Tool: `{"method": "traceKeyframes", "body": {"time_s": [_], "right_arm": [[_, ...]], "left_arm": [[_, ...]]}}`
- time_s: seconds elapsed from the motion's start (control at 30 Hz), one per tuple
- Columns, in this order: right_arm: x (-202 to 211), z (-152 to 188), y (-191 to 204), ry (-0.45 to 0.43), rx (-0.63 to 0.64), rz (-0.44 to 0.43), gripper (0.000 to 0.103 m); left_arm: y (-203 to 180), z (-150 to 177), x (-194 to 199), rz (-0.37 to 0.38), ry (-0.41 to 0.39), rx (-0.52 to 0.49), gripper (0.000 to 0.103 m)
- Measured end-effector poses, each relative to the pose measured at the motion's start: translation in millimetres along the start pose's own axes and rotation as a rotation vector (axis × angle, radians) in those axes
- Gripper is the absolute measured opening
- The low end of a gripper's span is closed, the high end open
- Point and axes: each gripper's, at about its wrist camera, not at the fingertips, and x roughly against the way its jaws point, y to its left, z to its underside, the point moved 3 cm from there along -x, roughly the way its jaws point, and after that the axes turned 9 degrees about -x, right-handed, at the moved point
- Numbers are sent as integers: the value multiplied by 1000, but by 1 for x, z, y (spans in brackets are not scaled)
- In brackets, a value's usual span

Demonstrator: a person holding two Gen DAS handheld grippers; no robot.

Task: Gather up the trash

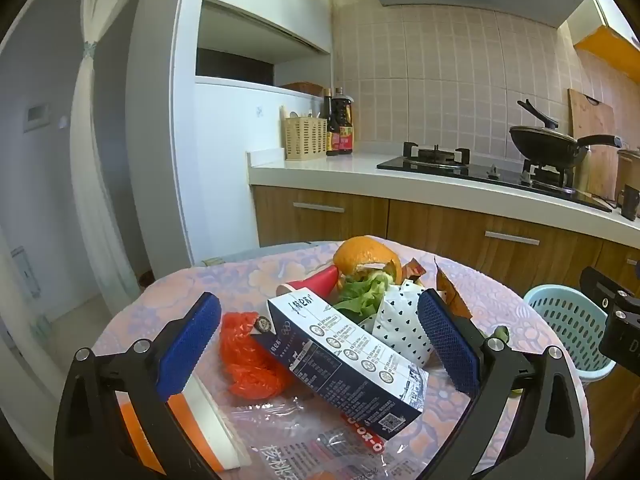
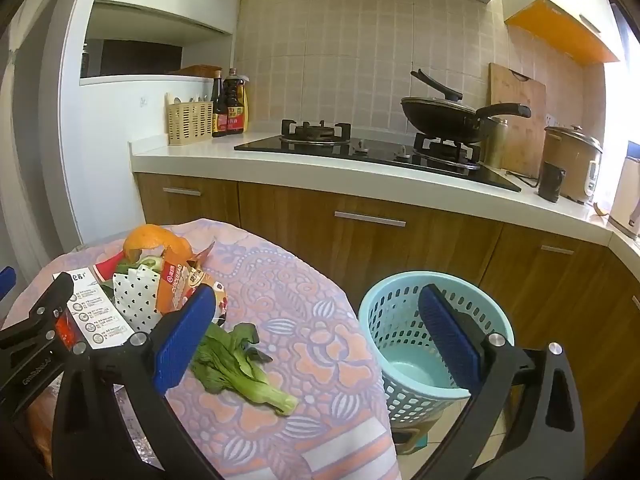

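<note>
A heap of trash lies on the flowered tablecloth [image 1: 168, 304]: a blue-and-white carton [image 1: 344, 364], a red plastic bag [image 1: 248, 360], a polka-dot paper bag [image 1: 404, 328], orange peel [image 1: 364, 256], lettuce [image 1: 360, 296], a red paper cup [image 1: 316, 284] and a printed clear wrapper [image 1: 312, 444]. My left gripper [image 1: 320, 316] hovers open just before the carton, touching nothing. My right gripper [image 2: 316, 300] is open too, above a bok choy [image 2: 240, 364] lying alone on the cloth. A light blue basket [image 2: 400, 312] stands on the floor to the table's right.
Beyond the table runs a kitchen counter [image 2: 320, 176] with wooden cabinets [image 2: 360, 240], a gas stove [image 2: 360, 152], a black wok [image 2: 444, 116], sauce bottles [image 2: 228, 104] and a utensil holder [image 2: 188, 120]. A rice cooker [image 2: 572, 160] stands at the far right.
</note>
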Motion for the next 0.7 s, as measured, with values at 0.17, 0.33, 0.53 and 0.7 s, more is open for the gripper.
{"method": "traceKeyframes", "body": {"time_s": [0.17,0.33,0.53,0.7], "right_arm": [[0,0,-1,-1,-4,-1,97],[-1,0,-2,3,-6,-5,97],[-2,0,-2,6,-4,-12,97],[-3,1,-2,8,-4,-14,97]], "left_arm": [[-1,0,0,1,0,0,96],[0,0,0,1,0,-1,96],[0,0,1,0,-1,-8,96],[-4,2,-2,-2,-8,-8,96]]}}
